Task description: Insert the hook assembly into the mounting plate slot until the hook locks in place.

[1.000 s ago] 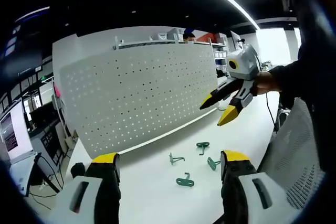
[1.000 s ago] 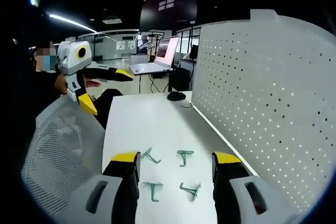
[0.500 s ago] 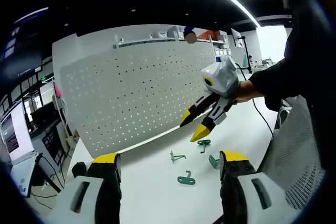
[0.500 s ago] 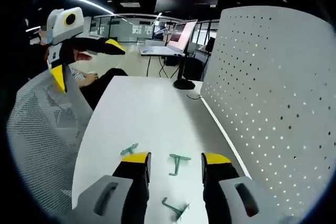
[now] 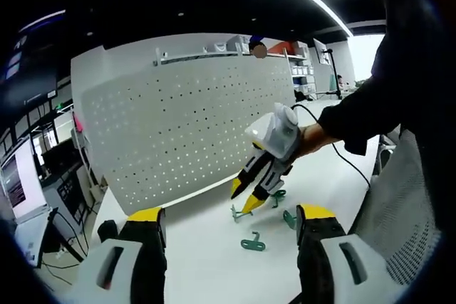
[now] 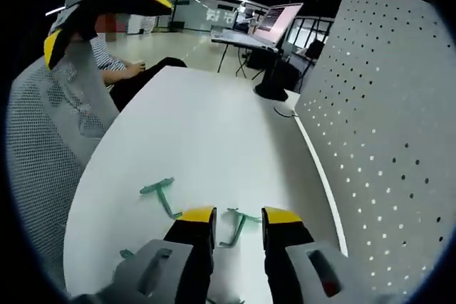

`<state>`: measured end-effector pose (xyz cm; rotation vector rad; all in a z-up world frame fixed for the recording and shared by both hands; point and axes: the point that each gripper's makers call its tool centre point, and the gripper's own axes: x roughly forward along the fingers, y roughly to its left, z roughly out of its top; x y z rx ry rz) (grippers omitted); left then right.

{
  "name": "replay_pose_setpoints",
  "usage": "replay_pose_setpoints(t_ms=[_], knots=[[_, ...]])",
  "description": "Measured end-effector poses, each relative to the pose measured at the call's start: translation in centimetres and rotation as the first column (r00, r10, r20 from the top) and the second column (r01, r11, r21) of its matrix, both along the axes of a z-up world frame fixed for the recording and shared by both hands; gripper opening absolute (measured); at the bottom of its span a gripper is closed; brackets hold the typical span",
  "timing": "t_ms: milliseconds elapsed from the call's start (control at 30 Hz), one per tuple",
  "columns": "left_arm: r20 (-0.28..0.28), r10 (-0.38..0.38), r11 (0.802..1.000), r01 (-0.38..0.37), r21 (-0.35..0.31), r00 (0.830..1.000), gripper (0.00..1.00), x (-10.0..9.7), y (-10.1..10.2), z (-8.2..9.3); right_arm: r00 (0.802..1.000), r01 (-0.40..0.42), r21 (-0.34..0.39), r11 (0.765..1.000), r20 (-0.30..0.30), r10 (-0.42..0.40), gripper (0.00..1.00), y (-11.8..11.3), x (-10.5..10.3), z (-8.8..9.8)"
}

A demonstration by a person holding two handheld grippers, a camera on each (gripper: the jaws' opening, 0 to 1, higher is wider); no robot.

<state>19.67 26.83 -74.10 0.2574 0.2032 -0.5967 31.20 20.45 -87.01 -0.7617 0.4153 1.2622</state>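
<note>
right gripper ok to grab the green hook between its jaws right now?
Probably yes. The right gripper is open, its yellow tips either side of a green hook lying flat on the white table. Nothing sits between them. A second hook lies off to the side.

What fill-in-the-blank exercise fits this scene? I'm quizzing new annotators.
1. The hooks on the table are ___ in colour.
2. The pegboard stands ___ on the table.
3. The right gripper has its jaws ___ above a hook.
4. Each jaw ends in a ___ tip.

Missing words: green; upright; open; yellow
</note>
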Motion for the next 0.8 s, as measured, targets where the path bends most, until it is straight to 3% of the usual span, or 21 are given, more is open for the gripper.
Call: replay_pose_setpoints(t_ms=[433, 800], knots=[[0.009, 0.012, 1.0, -0.012, -0.012, 1.0, 0.74, 0.1, 0.3, 0.3, 0.993, -0.099, -0.118, 0.988, 0.059, 0.106, 0.09, 0.4, 0.7, -2.1], [0.008, 0.006, 1.0, -0.006, -0.008, 1.0, 0.74, 0.1, 0.2, 0.2, 0.998, -0.048, -0.118, 0.992, 0.03, 0.052, 0.03, -0.5, 0.5, -1.8]])
